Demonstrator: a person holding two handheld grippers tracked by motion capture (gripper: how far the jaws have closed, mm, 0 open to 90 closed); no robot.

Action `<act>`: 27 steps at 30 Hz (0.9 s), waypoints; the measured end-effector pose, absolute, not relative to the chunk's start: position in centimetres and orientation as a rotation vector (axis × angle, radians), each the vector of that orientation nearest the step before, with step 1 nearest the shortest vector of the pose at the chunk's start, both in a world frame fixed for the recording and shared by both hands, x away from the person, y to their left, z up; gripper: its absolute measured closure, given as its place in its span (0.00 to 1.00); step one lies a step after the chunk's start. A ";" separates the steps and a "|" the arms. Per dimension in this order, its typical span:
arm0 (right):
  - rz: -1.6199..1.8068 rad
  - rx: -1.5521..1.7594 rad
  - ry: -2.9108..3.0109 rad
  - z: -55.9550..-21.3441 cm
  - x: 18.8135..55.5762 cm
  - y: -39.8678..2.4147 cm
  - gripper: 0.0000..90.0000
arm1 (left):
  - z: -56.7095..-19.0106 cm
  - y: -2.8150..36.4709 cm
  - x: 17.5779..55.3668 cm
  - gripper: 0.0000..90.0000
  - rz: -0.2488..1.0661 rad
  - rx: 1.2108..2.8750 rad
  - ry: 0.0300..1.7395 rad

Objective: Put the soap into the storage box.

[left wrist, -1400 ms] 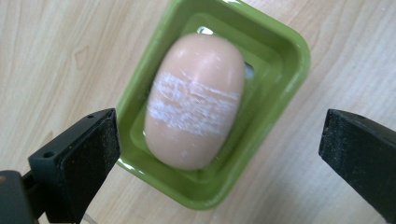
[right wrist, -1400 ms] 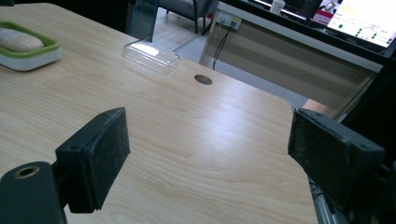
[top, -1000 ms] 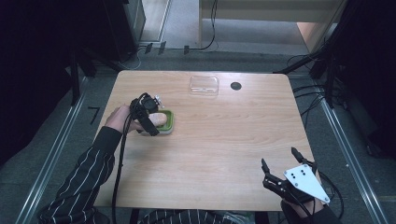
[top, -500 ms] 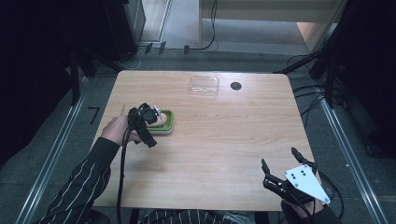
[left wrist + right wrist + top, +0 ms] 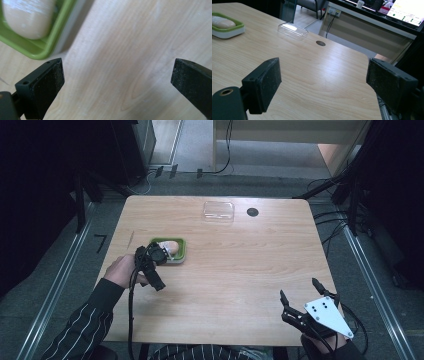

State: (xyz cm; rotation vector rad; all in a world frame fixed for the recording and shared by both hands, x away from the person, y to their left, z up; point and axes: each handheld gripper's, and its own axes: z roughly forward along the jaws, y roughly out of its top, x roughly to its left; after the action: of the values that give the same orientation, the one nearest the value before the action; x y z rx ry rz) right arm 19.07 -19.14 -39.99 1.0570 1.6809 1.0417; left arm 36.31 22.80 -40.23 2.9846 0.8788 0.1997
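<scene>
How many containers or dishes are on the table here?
2: a green soap dish holding a pale bar at the table's left, and a clear plastic box near the far edge. None seem hidden.

The left claw (image 5: 159,256) has pulled back off the soap dish (image 5: 177,251).

Two black padded fingers (image 5: 265,82) are held wide apart over the pale wooden counter (image 5: 312,75). Beyond a clear plastic rectangular lid (image 5: 292,30), a small dark round disc (image 5: 320,43) is seen; left of the lid, a green-rimmed white dish (image 5: 227,28) carries a beige soap bar (image 5: 222,22).

wooden table (image 5: 240,270), clear lid (image 5: 218,211) — far edge, dark disc (image 5: 252,212)
</scene>
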 end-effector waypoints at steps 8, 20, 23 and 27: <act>1.042 1.051 1.681 -40.0 19.1 -19.2 0.15 | -41.2 23.3 34.4 0.00 0.165 3.002 0.897; 1.041 1.054 1.680 -40.0 19.0 -19.1 0.15 | -42.4 24.6 32.4 0.00 0.145 3.002 0.953; 1.040 1.054 1.679 -40.0 19.0 -19.2 0.15 | -42.7 24.9 31.8 0.00 0.133 3.009 0.949; 1.041 1.057 1.675 -40.0 19.0 -19.2 0.15 | -42.9 25.3 30.9 0.00 0.135 2.994 0.967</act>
State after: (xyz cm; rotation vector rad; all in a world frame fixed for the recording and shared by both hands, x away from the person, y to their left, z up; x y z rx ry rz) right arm 18.96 -19.16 -39.99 1.0568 1.6753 1.0415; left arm 30.86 25.34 -42.93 2.9940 0.9669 0.1348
